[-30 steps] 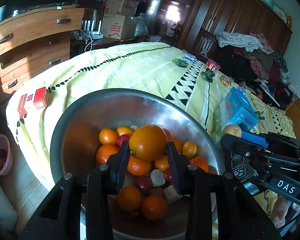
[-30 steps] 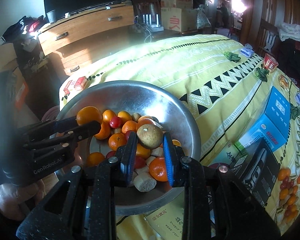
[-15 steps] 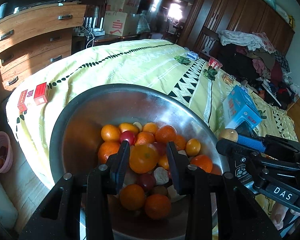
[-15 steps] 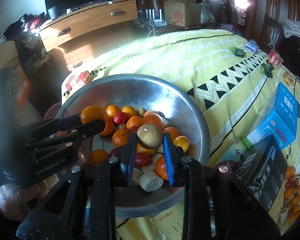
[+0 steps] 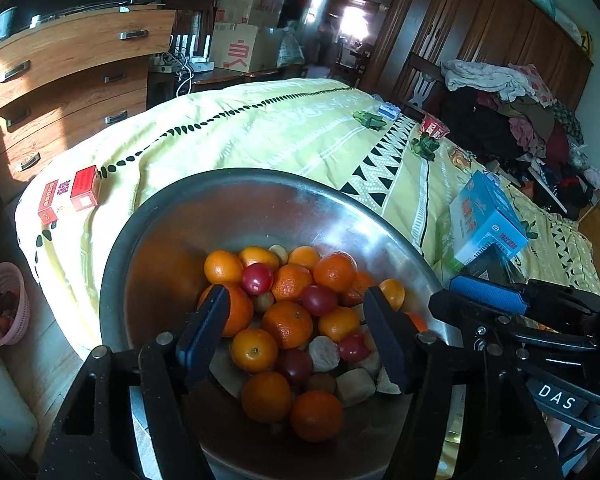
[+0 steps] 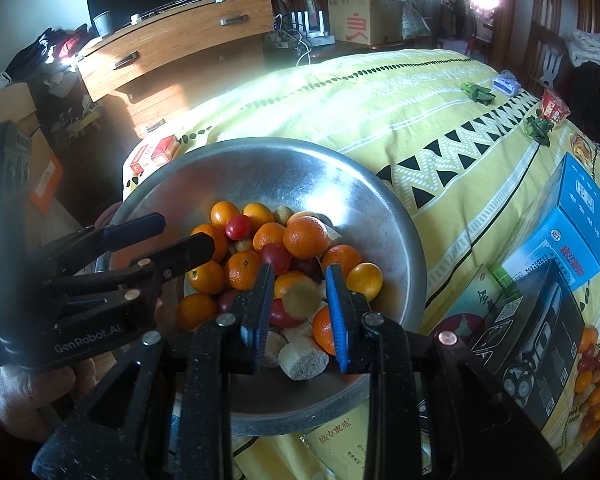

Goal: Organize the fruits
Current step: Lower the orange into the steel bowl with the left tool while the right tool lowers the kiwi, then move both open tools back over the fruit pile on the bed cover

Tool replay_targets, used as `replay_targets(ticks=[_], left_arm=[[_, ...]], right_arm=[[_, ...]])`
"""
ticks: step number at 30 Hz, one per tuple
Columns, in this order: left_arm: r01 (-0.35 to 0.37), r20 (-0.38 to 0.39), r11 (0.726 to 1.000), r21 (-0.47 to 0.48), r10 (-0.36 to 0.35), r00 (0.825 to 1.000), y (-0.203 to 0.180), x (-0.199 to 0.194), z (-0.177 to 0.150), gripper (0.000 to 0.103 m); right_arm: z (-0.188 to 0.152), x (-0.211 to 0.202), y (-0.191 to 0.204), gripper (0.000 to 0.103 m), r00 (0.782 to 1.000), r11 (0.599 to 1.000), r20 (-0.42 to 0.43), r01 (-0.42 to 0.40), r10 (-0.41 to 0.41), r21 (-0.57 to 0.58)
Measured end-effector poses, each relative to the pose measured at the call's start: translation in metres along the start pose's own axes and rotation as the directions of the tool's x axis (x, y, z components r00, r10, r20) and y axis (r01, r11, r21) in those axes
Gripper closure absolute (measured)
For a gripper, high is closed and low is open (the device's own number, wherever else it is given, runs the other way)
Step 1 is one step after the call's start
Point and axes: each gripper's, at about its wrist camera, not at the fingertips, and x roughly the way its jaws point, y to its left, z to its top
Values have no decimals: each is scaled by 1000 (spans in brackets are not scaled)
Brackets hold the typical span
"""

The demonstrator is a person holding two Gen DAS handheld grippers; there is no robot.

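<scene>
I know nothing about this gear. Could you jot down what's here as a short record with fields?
Container: round steel bowl on yellow patterned bedspread
Contents: oranges, small red fruits, pale chunks
Left claw: over the bowl, jaws opening, nothing between them
Right claw: over the bowl, blurred brownish round fruit between its pads, seemingly loose
Nearby: blue carton, small red boxes

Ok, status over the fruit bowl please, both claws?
Left claw opening, empty, over steel bowl. Right claw easing open, blurred brown fruit loose between its fingers, above the oranges. Nothing blocking the drop.
</scene>
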Motion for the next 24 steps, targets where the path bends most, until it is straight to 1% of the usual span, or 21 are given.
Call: replay_targets(ticks=[2,3,4,6,13,19,20,22,24], left_arm=[[-3,-1,1000,1,3,1000,0,0,0,29],[-5,-1,1000,1,5,1000,0,0,0,27],[-6,-1,1000,1,6,1000,-1,-1,0,26],[-8,-3,1000,2,8,1000,0,-1,0,24],[-18,-13,1000,-24,18,1000,0,-5,1,22],[-13,8,1000,-25,14,1000,-8,-17,4,22],[-12,15,1000,-21,12,1000,-11,-20,4,22],[-5,36,1000,-5,5,999,-17,-29,5,22],[5,70,1000,14,-6,998,-23,-39,6,22]], right_arm=[[0,-2,0,61,1000,1000,5,-1,1,2],[-1,-3,0,47,1000,1000,11,-2,2,3],[0,-5,0,35,1000,1000,19,-5,5,7],[0,-9,0,29,999,1000,37,-2,2,9],[1,-23,-1,29,998,1000,67,7,-8,2],[-2,-47,-2,29,992,999,120,36,-35,-12],[-4,-54,-3,29,989,999,140,47,-44,-14],[-11,-75,-3,29,976,997,205,74,-67,-24],[-25,-103,-5,29,948,991,297,131,-116,-29]])
